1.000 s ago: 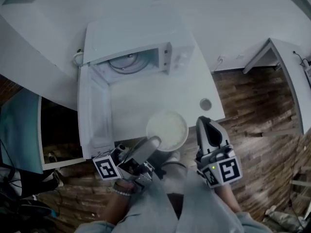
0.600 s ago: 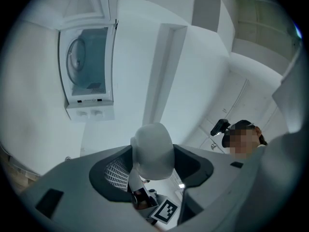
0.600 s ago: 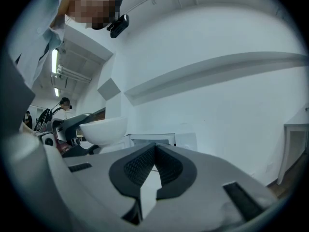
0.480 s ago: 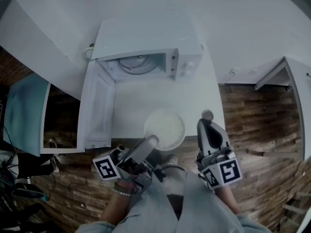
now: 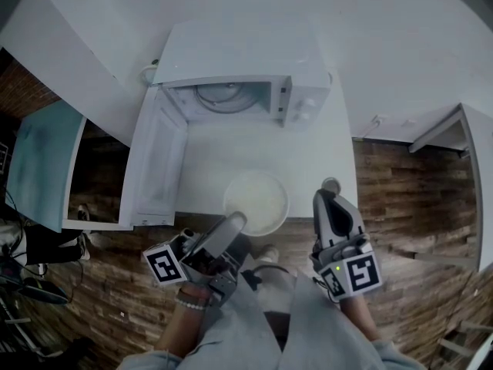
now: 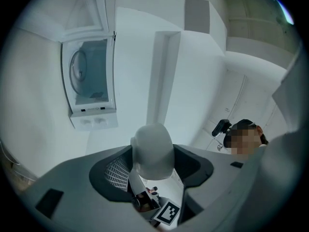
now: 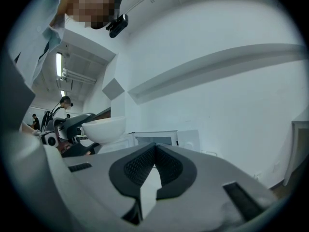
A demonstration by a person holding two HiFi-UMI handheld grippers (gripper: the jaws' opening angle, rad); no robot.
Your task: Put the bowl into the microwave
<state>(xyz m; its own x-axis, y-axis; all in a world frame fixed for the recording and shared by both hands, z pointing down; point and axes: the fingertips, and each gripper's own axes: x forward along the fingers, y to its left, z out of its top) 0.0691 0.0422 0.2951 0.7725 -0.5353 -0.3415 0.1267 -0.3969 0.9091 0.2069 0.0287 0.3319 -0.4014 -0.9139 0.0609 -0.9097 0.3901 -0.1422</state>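
A white bowl point(image 5: 256, 199) is held at the table's near edge, in front of the white microwave point(image 5: 246, 60), whose door point(image 5: 158, 164) hangs open to the left. My left gripper point(image 5: 235, 223) is shut on the bowl's near rim. In the left gripper view the bowl point(image 6: 152, 146) fills the gap between the jaws, with the microwave point(image 6: 89, 81) beyond it. My right gripper point(image 5: 327, 199) is shut and empty, to the right of the bowl and apart from it. From the right gripper view the bowl point(image 7: 104, 128) shows side-on at the left, ahead of that gripper point(image 7: 155, 151).
The microwave's cavity point(image 5: 231, 99) shows a glass turntable. A small round object point(image 5: 330, 185) lies on the white table point(image 5: 308, 160) near the right gripper's tip. A cabinet point(image 5: 42, 168) stands to the left, over a wooden floor point(image 5: 416, 206).
The head view has shifted, so the microwave and table sit lower and further right in the frame. Bowl and left gripper have drifted slightly left. The right gripper stays shut.
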